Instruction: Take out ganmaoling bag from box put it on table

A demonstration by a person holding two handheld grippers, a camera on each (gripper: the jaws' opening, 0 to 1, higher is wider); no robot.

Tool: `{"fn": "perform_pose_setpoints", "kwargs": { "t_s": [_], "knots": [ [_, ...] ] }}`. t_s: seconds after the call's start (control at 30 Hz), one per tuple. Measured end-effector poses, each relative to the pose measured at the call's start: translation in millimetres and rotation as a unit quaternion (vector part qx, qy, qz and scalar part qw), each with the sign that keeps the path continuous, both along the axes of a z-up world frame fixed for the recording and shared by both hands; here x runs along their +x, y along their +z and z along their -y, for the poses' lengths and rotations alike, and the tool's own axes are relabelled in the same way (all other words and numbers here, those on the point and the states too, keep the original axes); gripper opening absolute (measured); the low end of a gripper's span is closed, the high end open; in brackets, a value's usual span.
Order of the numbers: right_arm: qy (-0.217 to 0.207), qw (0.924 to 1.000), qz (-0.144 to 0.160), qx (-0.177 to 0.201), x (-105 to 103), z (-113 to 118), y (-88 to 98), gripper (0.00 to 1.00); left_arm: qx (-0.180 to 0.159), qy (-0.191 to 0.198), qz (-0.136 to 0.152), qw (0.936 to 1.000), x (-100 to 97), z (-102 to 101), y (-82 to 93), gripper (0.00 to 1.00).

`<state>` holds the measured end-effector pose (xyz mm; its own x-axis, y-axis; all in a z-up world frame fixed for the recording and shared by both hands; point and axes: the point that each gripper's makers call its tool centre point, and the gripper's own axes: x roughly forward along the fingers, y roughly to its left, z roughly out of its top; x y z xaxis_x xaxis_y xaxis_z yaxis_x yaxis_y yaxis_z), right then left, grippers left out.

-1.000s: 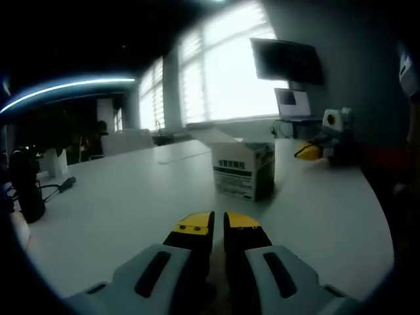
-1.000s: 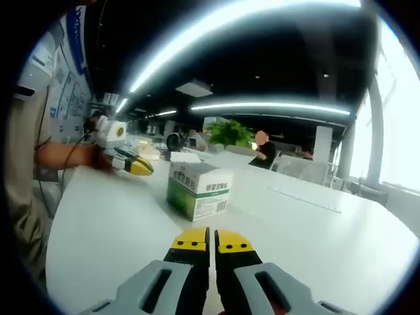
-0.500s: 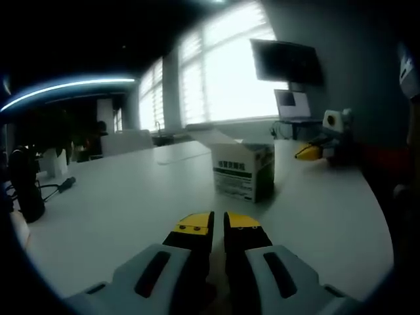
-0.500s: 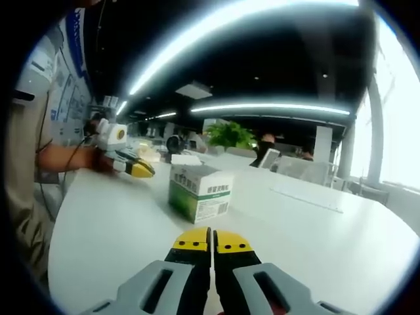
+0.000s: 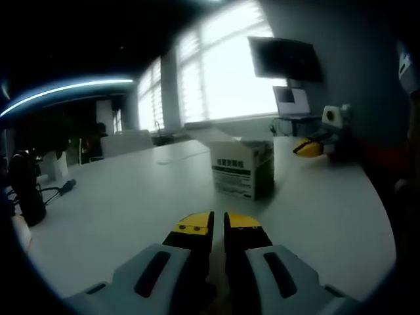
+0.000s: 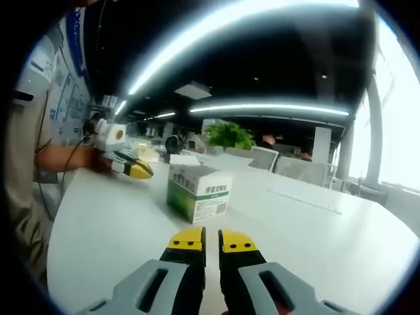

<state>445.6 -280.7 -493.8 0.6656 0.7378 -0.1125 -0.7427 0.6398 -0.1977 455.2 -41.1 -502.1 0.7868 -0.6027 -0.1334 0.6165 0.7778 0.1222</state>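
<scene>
Both grippers are held low over the white table (image 5: 118, 210), each pointed at the box (image 5: 242, 168) from an opposite side. In the left gripper view, the left gripper (image 5: 218, 224) is seen with its yellow-tipped jaws pressed nearly together, only a thin dark slit between them, and nothing is gripped. In the right gripper view, the right gripper (image 6: 212, 241) is seen with its jaws parted by a narrow gap, and nothing is held between them either.

The box is stood upright on the table, well apart from both sets of jaws. A flap at its top is seen lifted open in the left gripper view. The ganmaoling bag cannot be made out; the inside of the box is hidden.

In the right gripper view, the left gripper is carried at the far side of the box by a person's hand (image 6: 98, 159), the forearm stretched out level above the table edge. In the left gripper view, the right gripper's yellow tips can be seen beyond the box.
</scene>
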Motion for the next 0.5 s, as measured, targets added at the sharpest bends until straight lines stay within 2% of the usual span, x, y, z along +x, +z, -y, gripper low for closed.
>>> {"fn": "perform_pose_setpoints", "kwargs": {
  "t_s": [0.37,0.5],
  "knots": [
    [-0.004,1.0,-0.003,-0.001,1.9,1.5,-1.1,0.04,-0.006,-0.008,0.004,0.9999,-0.8,1.3,3.4,0.02],
    [-0.005,1.0,-0.002,-0.001,1.4,1.3,-1.3,0.03,-0.009,-0.011,0.005,0.9999,0.2,1.5,6.2,0.06]
  ]
}}
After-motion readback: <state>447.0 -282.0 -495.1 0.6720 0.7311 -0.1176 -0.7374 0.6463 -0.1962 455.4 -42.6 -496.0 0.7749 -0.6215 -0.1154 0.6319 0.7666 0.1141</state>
